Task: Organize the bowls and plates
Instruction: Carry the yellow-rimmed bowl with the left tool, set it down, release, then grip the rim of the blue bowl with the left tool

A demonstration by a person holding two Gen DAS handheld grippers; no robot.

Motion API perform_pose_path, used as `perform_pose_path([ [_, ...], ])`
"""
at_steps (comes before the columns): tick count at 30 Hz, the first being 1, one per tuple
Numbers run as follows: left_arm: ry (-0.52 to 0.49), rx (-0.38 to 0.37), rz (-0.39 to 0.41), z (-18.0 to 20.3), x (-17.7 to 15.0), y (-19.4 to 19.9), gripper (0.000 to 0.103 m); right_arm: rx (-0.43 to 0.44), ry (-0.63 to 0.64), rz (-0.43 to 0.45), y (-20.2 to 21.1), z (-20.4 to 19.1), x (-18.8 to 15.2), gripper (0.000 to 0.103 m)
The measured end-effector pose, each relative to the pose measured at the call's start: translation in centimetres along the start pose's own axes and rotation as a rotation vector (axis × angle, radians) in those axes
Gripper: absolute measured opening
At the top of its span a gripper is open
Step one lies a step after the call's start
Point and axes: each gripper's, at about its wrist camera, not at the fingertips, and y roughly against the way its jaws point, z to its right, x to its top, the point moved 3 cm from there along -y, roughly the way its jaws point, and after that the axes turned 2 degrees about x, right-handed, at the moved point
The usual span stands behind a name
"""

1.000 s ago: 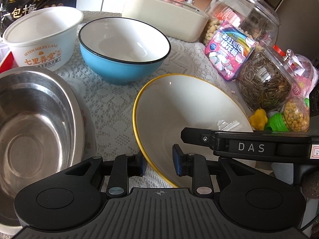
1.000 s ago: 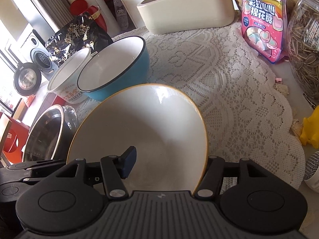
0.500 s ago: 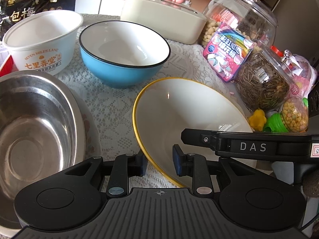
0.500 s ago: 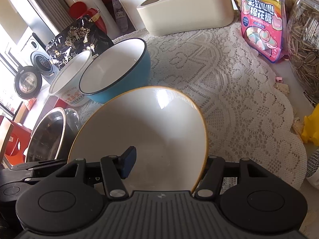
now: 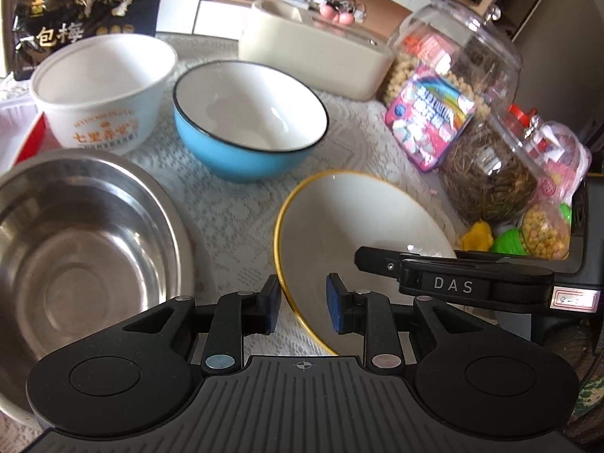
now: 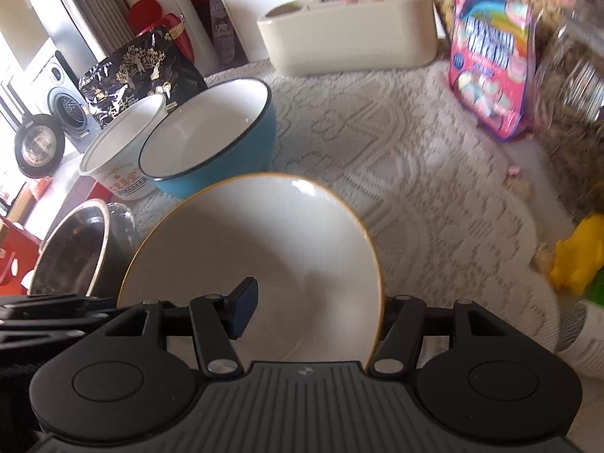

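2 wrist views look down, close — both share the yellow-rimmed bowl (image 5: 362,222).

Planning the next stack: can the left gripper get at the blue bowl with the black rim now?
Probably not yet: the left gripper straddles the rim of the yellow-rimmed white bowl, though the lace cloth before the blue bowl lies bare.

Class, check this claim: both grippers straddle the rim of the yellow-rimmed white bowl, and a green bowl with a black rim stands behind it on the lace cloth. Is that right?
Not quite: the black-rimmed bowl is blue, not green, as the left wrist view shows. The rest stands: the left gripper and right gripper straddle the yellow-rimmed white bowl on the lace cloth.
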Motion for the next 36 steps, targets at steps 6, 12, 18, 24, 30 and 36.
perform_pose_path([
  [6, 0.038, -0.036, 0.037, -0.7, 1.0, 1.4, 0.029, -0.036, 0.002, 0.114, 2.5, 0.1, 1.3, 0.062],
  [12, 0.092, -0.083, 0.144, -2.3, 4.4, 3.9, 0.029, -0.009, -0.009, 0.164, 3.8, -0.6, 3.6, 0.07],
  [18, 0.187, -0.044, 0.165, -6.0, 7.2, 3.7, 0.029, -0.057, 0.11, 0.108, 2.3, -3.9, 7.8, 0.081],
  [24, 0.22, -0.016, 0.133, -9.2, 8.7, 1.7, 0.029, -0.14, 0.194, 0.053, -1.6, -5.8, 11.1, 0.082],
  [30, 0.234, -0.048, 0.108, -10.3, 9.4, -0.5, 0.029, -0.178, 0.153, -0.013, -5.6, -5.1, 12.3, 0.082],
  [36, 0.192, -0.06, 0.065, -9.8, 10.1, -2.9, 0.029, -0.11, 0.054, -0.135, -8.6, -3.9, 12.1, 0.083],
])
